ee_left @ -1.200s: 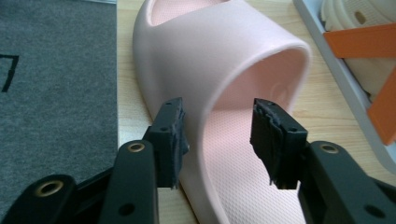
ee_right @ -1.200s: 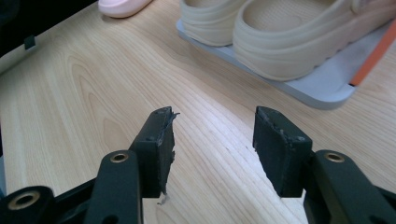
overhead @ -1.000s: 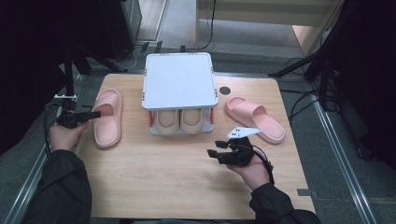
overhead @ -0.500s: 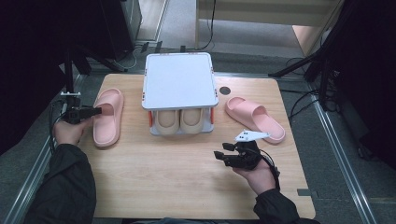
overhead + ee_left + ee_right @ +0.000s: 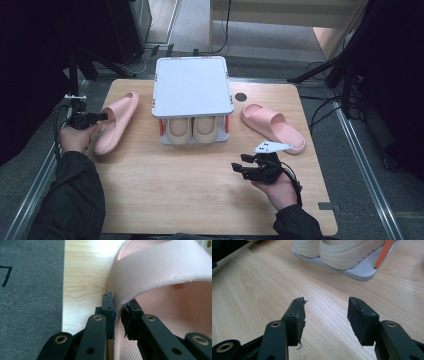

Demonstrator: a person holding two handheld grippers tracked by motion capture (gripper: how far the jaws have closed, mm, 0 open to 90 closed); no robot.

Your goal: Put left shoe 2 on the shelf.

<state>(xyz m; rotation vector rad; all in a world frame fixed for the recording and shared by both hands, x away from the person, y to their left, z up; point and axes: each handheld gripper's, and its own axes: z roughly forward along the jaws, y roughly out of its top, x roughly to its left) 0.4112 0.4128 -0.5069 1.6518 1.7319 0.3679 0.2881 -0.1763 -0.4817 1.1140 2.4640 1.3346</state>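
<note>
- While the left pink slipper point(image 5: 116, 121) lies flat on the wooden table point(image 5: 190, 200) near its left edge, we see its side wall point(image 5: 117, 287) caught between the left gripper point(image 5: 118, 315)'s two black jaws – one outside the wall, one inside the foot opening.
- These jaws have just been closing, and they now pinch the wall just below the strap point(image 5: 160, 267).
- We judge the step in hand to be the grasp – next comes a lift, probably toward the small shoe rack point(image 5: 193, 85), whose lower shelf already holds a cream pair of shoes point(image 5: 194, 129).
- That lift calls for a firm pinch, since the soft foam may bend or slip.
- The right gripper point(image 5: 250, 167) hangs over bare wood with jaws apart and nothing between them.
- Beyond it lies the second pink slipper point(image 5: 272, 127), untouched.
</note>
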